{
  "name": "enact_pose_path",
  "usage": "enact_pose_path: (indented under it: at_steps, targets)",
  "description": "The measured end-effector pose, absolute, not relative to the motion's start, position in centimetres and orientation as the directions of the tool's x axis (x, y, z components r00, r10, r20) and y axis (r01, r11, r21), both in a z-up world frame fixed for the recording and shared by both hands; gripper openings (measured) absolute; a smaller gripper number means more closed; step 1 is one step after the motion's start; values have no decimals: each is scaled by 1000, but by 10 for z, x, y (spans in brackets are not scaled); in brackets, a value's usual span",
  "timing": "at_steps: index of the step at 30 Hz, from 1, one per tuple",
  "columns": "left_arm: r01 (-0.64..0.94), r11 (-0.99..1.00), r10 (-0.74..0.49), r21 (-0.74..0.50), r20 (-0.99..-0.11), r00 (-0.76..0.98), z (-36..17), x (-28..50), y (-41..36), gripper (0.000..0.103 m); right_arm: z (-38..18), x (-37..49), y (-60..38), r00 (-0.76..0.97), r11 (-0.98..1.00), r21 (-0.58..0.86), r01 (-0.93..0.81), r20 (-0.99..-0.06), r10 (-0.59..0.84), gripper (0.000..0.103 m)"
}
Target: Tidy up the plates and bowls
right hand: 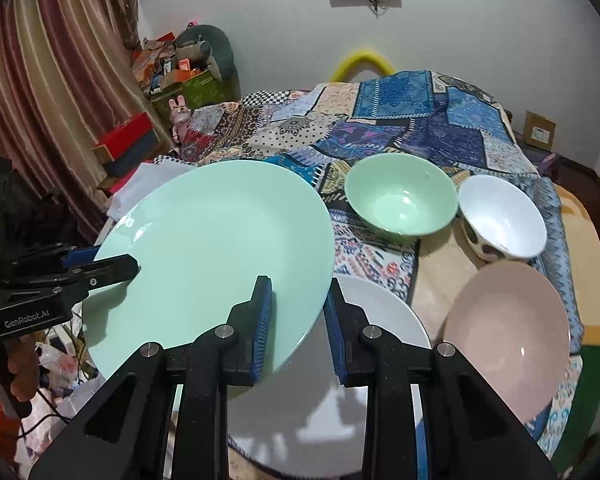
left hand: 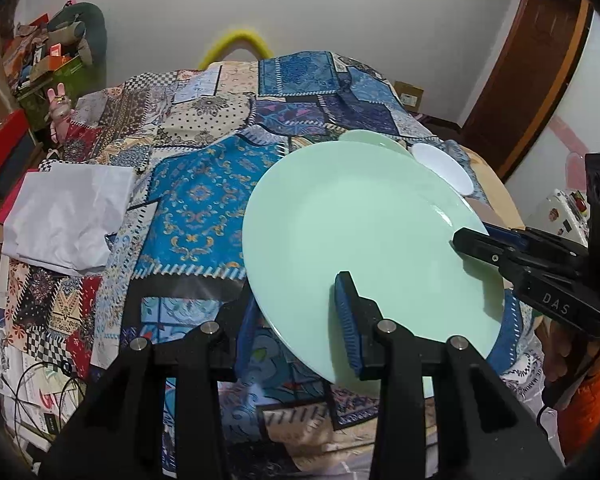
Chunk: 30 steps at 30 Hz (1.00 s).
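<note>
**Green plate held by both grippers above the bed**

Patchwork bedspread (right hand: 412, 128) covers the whole work surface. Green plate (right hand: 216, 252) is tilted, lifted off the cloth, its right edge overlapping the white plate (right hand: 384, 312) lying flat below it. Pink plate (right hand: 508, 336) sits right of the white plate, apart from it. Behind: green bowl (right hand: 400, 200) and white bowl (right hand: 504, 220), upright, just beside each other. Crumpled white paper (left hand: 68, 220) on the left side of the bed.

Left gripper (left hand: 300, 320): partly closed, one finger over and one under the green plate's near rim. Right gripper (right hand: 300, 312): same, pinching the opposite rim.
</note>
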<state>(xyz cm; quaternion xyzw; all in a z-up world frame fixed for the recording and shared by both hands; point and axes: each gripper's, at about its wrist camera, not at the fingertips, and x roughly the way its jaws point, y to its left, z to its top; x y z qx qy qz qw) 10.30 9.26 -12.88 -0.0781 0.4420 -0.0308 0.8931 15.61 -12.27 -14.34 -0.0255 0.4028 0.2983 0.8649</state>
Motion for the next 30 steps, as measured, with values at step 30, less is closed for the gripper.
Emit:
enact_pose_path:
  at_steps: [30]
  targets:
    - [75, 978, -206, -194, -866, 455, -200, 120, 23, 37, -207, 133, -189, 456, 888, 271, -371, -780, 428, 25]
